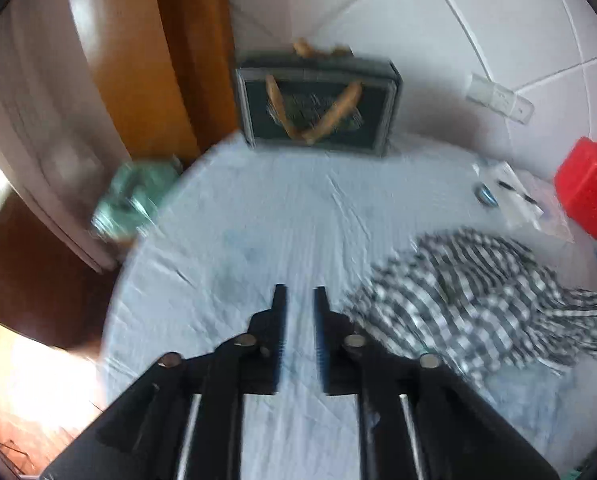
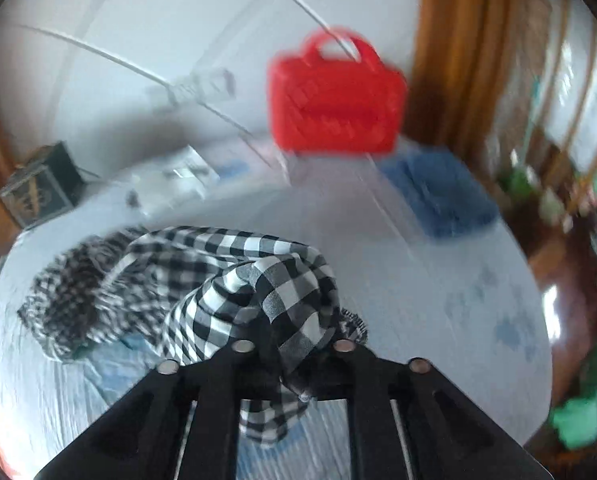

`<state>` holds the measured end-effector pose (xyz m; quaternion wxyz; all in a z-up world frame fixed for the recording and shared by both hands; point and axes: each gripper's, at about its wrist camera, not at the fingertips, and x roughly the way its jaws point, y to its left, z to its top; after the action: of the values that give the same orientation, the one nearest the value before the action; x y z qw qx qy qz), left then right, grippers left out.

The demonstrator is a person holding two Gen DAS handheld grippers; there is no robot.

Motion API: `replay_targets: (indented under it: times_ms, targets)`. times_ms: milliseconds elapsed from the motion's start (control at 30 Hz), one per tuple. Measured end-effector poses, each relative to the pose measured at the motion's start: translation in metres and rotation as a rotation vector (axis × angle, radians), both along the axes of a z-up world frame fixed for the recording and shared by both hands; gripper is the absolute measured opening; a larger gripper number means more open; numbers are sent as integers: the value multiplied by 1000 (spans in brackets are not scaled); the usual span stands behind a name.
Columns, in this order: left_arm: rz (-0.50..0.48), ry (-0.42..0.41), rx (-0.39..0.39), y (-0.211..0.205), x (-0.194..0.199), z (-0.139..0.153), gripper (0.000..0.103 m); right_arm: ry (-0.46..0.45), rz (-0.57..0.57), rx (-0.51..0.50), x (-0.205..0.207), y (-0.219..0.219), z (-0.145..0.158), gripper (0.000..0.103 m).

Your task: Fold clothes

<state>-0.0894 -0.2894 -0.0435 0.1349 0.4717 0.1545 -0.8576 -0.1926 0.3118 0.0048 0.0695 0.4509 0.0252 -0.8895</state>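
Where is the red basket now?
The red basket stands at the table's far edge against the white wall, beside the folded blue cloth, beyond the checked shirt.

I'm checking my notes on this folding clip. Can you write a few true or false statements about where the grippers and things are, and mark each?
1. The right gripper grips the checked cloth. True.
2. The left gripper holds the cloth. False: it is open, over bare sheet.
3. The red basket stands by the wall. True.
4. The cloth lies neatly folded. False: it is crumpled.
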Motion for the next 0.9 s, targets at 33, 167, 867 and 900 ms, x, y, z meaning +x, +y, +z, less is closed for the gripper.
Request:
replay_targets:
  times_ms: [33,167,867,900]
  targets:
    - [-13,-3,37,10,1,-10,66,-38,-23,3,-2,9,-13,32]
    - [-55,-9,151,63,0,-43,85,-146,-66,-15,-2,32,-56,70]
    - [-43,-184,30,205,-72,-148,51,-343,71,-68,-3,31,-166,102]
    - [-27,-181,31,198,-70,-141,31,-345,74,-44,-7,28,-170,98]
